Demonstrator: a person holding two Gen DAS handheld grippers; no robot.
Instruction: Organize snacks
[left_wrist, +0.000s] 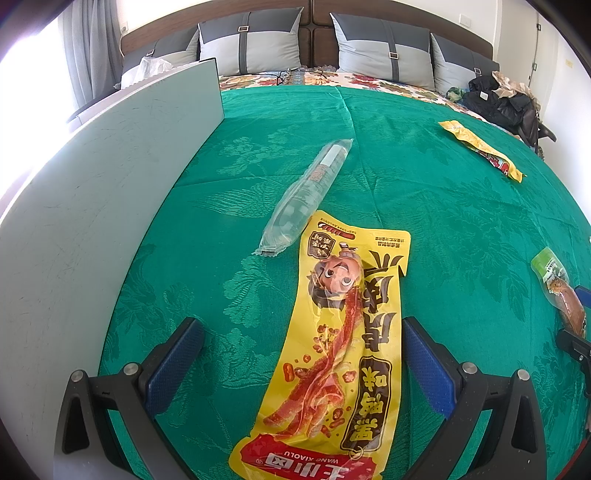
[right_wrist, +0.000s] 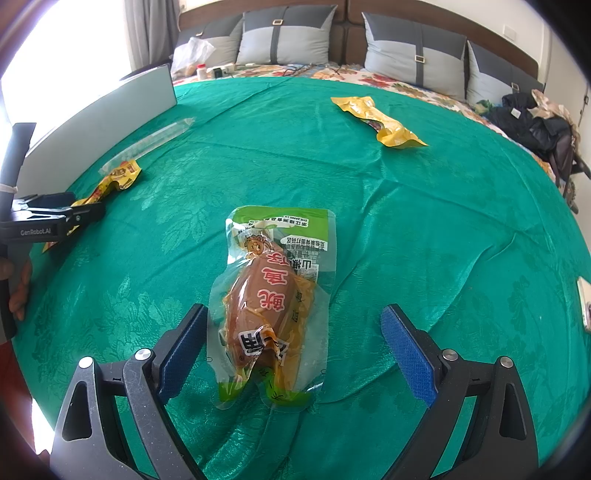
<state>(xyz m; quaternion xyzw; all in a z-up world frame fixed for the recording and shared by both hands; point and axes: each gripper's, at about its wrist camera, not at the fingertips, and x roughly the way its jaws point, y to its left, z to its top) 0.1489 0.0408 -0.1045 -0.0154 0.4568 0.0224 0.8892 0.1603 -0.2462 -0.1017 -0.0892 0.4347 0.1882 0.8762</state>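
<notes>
Snack packets under both open grippers

Your left gripper (left_wrist: 303, 354) stands spread wide around the long yellow packet (left_wrist: 332, 350) on the green cloth (left_wrist: 443, 221): light, floppy, slick film, so pinch across its narrow middle. Your right gripper (right_wrist: 291, 332), equally wide, flanks the green-edged pouch (right_wrist: 269, 302); its bulging centre looks firmer, so grip there.
</notes>
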